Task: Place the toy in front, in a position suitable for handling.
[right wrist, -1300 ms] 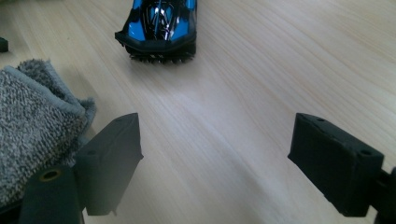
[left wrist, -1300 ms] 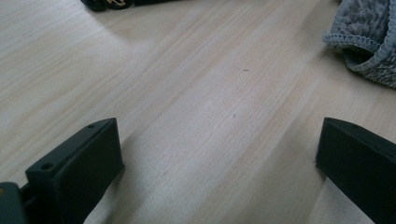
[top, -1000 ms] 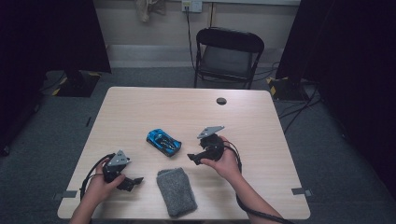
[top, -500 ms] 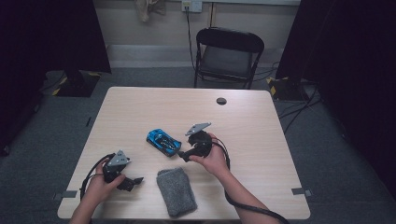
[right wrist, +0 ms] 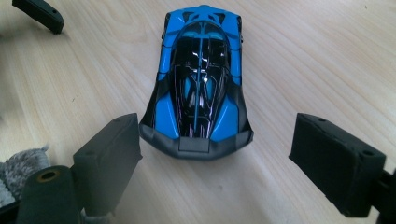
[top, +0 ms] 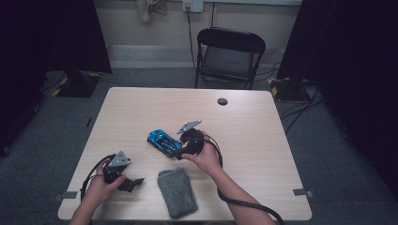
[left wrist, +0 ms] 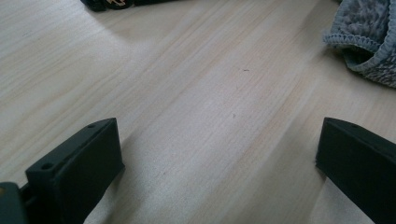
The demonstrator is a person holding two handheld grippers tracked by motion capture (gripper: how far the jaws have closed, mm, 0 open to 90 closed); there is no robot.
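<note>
I've got the toy car [right wrist: 200, 77] dead ahead: glossy blue body, black canopy and black striping down the middle, dark trim at the near end. It sits flat on its wheels on the pale wood counter [top: 263, 126], near end towards me, nose pointing away. From above it lies angled near the counter's middle [top: 164, 140], just beyond the grey cloth.

Pale wooden bench [top: 263, 140], grey knitted sock [top: 177, 192] lying near its front edge, small dark round disc [top: 222, 101] near its back edge, black folding chair [top: 230, 56] behind the bench, grey carpet floor [top: 338, 154] around.
</note>
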